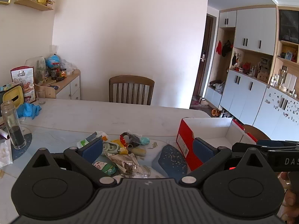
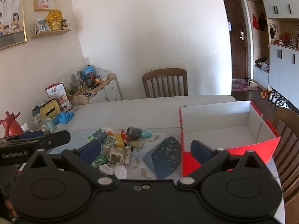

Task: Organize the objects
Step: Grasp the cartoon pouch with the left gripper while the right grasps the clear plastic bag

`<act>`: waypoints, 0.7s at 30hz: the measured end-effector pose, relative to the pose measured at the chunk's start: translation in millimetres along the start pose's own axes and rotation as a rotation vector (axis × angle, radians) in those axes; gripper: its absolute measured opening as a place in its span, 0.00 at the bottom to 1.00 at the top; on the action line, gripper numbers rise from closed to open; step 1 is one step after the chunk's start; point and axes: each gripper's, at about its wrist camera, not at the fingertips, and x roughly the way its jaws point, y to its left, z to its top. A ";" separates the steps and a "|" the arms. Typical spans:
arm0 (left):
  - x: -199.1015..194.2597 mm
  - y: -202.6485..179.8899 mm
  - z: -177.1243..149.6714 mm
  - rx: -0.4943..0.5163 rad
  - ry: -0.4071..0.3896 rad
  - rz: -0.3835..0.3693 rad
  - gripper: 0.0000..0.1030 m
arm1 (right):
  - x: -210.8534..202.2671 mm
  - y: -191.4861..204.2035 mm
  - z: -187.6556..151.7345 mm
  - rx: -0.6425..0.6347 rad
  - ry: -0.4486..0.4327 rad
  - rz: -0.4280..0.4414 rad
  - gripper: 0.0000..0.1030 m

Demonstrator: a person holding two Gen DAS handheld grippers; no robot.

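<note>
Private home, dining area open to an entry hall. Ahead of the claw: white dining table (image 2: 142,108) with wooden slat-back chair (image 2: 165,83) at its far side. Up and left of the claw: framed family picture (image 2: 11,16) and wall shelf (image 2: 51,32) with ornaments. Far right of the claw: entrance door (image 2: 236,37), hung coats (image 1: 224,47), shoes (image 2: 269,94) on the floor, built-in cupboards (image 1: 254,29).

Matt red cardboard box (image 2: 229,149), white inside; crinkly glossy foil wrappers (image 2: 117,154); smooth pale table (image 1: 104,112); wooden chair (image 1: 131,89); clear glass jar (image 1: 12,125).
</note>
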 end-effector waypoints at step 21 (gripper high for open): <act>77.3 59.8 -6.0 0.123 0.124 -0.078 1.00 | 90.7 45.6 -5.0 -0.110 0.149 0.055 0.96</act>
